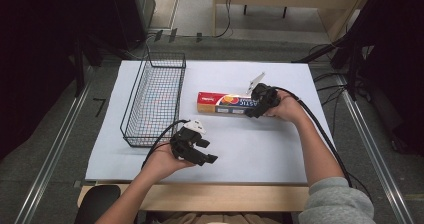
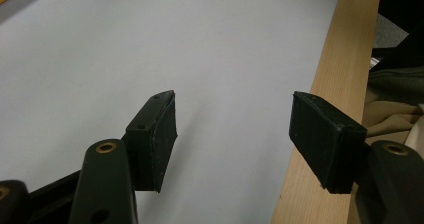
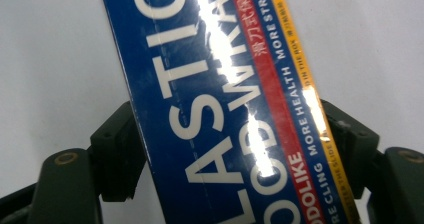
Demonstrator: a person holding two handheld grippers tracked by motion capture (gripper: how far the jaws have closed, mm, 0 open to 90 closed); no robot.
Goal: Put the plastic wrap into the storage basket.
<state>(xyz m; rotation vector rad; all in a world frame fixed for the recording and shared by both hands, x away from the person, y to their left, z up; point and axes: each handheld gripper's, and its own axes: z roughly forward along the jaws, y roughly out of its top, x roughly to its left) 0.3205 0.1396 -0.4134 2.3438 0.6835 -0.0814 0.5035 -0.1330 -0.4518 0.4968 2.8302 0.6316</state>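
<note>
1. The plastic wrap box (image 1: 225,104) lies flat near the middle of the white table (image 1: 260,149), lengthwise across it, just right of the wire basket (image 1: 155,101) and apart from it.
2. The right gripper (image 1: 256,109) is down over the right end of the box. In the right gripper view the box (image 3: 220,109) runs between the two jaws, which stand against its long sides. The edges meet the pads, so it appears gripped, though firm pressure cannot be confirmed.
3. The left gripper (image 1: 210,151) is held above the near part of the table, well apart from the box. In the left gripper view its jaws stand partly open with nothing between them; bare table (image 2: 100,59) lies beneath.
4. The basket stands on the left part of the table.
</note>
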